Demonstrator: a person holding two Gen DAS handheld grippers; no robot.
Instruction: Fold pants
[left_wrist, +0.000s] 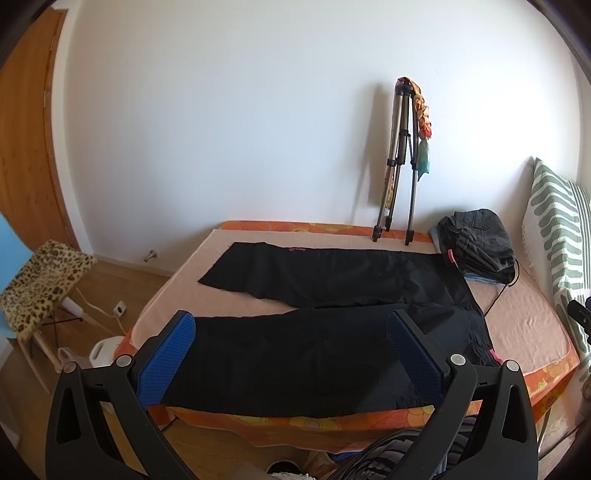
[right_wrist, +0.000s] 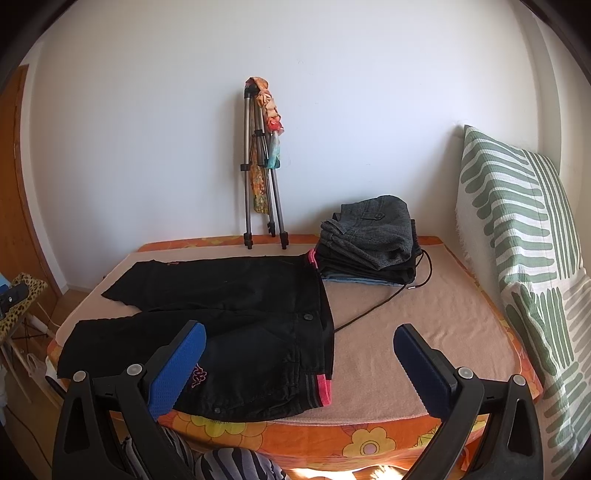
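Here, both tongs (left_wrist: 291, 332) (right_wrist: 300, 345) apart, empty; black pants (right_wrist: 229, 306) near leg partly hidden behind pads (left_wrist: 168, 363).

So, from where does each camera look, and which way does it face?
Left wrist: sits on the left tongs, facing across the bed toward the wall, above the legs of the pants; both open fingers show.
Right wrist: sits on the right tongs, facing the same way, above the waistband; both open fingers show.
Shared: pants, tripod, stack, pillow.
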